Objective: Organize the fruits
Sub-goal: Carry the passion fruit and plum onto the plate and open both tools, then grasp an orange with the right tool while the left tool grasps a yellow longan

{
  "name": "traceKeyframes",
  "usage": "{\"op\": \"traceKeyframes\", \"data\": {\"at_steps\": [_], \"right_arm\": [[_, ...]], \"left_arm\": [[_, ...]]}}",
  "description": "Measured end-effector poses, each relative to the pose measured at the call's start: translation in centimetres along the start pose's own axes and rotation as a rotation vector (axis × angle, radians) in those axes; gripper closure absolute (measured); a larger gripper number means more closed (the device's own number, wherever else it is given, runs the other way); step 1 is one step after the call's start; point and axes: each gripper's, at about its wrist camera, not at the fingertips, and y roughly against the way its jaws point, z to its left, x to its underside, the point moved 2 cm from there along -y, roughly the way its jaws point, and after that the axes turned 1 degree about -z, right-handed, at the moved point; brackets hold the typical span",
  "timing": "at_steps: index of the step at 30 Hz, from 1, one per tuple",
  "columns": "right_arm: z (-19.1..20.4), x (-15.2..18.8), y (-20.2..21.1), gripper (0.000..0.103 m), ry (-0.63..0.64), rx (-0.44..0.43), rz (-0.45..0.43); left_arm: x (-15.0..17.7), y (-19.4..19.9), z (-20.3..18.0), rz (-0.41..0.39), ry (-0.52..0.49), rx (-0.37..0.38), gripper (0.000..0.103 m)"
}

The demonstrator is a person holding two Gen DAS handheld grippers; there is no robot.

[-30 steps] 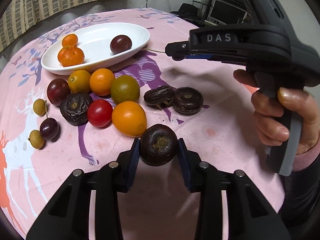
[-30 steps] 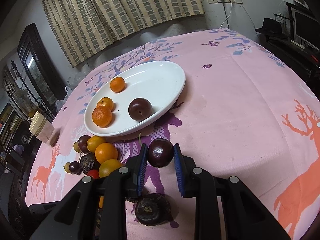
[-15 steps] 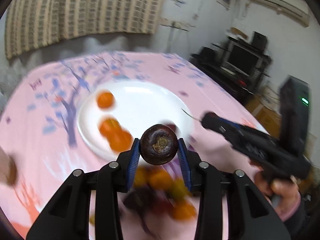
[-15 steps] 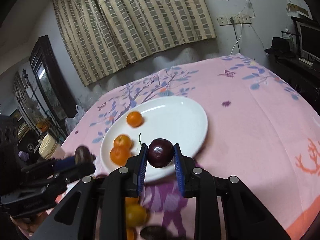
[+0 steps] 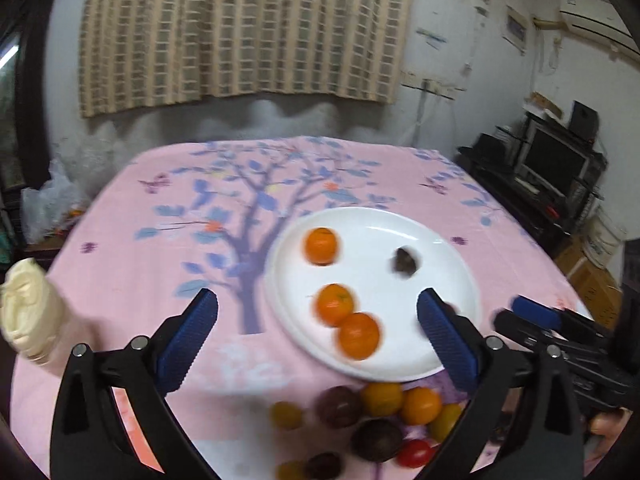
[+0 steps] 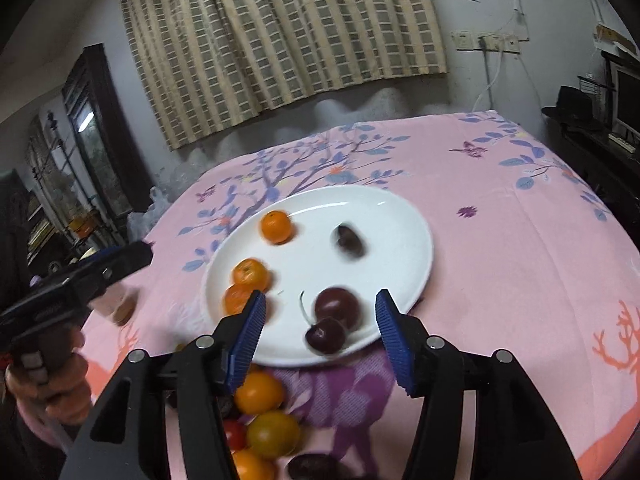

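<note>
A white plate (image 5: 448, 248) (image 6: 400, 220) on the pink tablecloth holds three oranges (image 5: 335, 305) (image 6: 275, 227), a blurred dark wrinkled fruit (image 5: 406, 262) (image 6: 350, 242), a dark plum (image 6: 337, 307) and a cherry (image 6: 326, 336). My left gripper (image 5: 318, 334) is open and empty above the plate's near edge. My right gripper (image 6: 320, 336) is open, with the cherry lying on the plate between its fingers. The right gripper's tip shows in the left wrist view (image 5: 532, 320); the left gripper's body shows at the left of the right wrist view.
A pile of loose oranges, plums and a tomato (image 5: 380, 420) (image 6: 262, 420) lies on the cloth in front of the plate. A cream-capped bottle (image 5: 28, 312) stands at the table's left edge. A desk with a monitor (image 5: 560, 164) stands at the right.
Both grippers opened. The left one dropped the wrinkled dark fruit onto the plate, and the right one released the cherry beside the plum. Both views have moved over the plate.
</note>
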Motion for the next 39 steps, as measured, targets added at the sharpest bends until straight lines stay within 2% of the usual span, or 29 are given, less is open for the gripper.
{"op": "traceKeyframes", "data": {"at_steps": [2,5,8,11,15,18,20,23,24,28,29,33,35,39], "right_arm": [[1.6,1.4,0.6,0.045,0.035,-0.029,0.032],[3.7,3.7,1.1,0.045,0.099,-0.068,0.086],[5.0,6.0,1.3,0.045,0.138,-0.098,0.147],[5.6,7.7,1.5,0.045,0.154,-0.127,0.199],[6.1,8.9,1.7,0.045,0.184,-0.109,0.224],[5.9,9.6,1.3,0.053,0.186,-0.107,0.264],[6.0,10.0,1.1,0.054,0.195,-0.093,0.286],[5.7,10.4,0.3,0.059,0.193,-0.065,0.321],[5.7,10.6,0.0,0.068,0.190,-0.062,0.331],[5.5,10.5,-0.1,0.069,0.179,-0.077,0.329],[5.4,10.3,0.2,0.069,0.166,-0.093,0.316],[4.9,9.6,0.6,0.069,0.131,-0.105,0.290],[4.8,9.6,0.5,0.069,0.120,-0.105,0.291],[4.8,9.6,0.4,0.069,0.123,-0.101,0.297]], "left_arm": [[1.2,0.7,1.8,0.002,0.030,-0.029,0.005],[3.3,0.7,4.6,0.050,0.097,-0.067,0.005],[4.4,0.8,6.2,0.078,0.137,-0.074,0.005],[4.8,1.3,6.8,0.071,0.139,-0.091,0.005],[5.3,1.6,6.9,0.074,0.123,-0.101,0.005],[5.6,1.5,6.7,0.085,0.107,-0.100,0.005],[5.7,1.7,6.5,0.086,0.095,-0.105,0.005],[5.8,2.0,6.4,0.087,0.089,-0.096,0.005],[5.8,2.0,6.4,0.089,0.086,-0.092,0.005],[6.4,2.4,6.0,0.100,0.031,-0.036,0.005],[6.9,2.5,5.6,0.111,-0.009,0.010,0.006],[9.3,3.1,3.9,0.170,-0.139,0.144,0.037],[10.6,2.9,3.4,0.205,-0.169,0.173,0.046],[12.2,2.1,2.6,0.256,-0.212,0.162,0.054]]}}
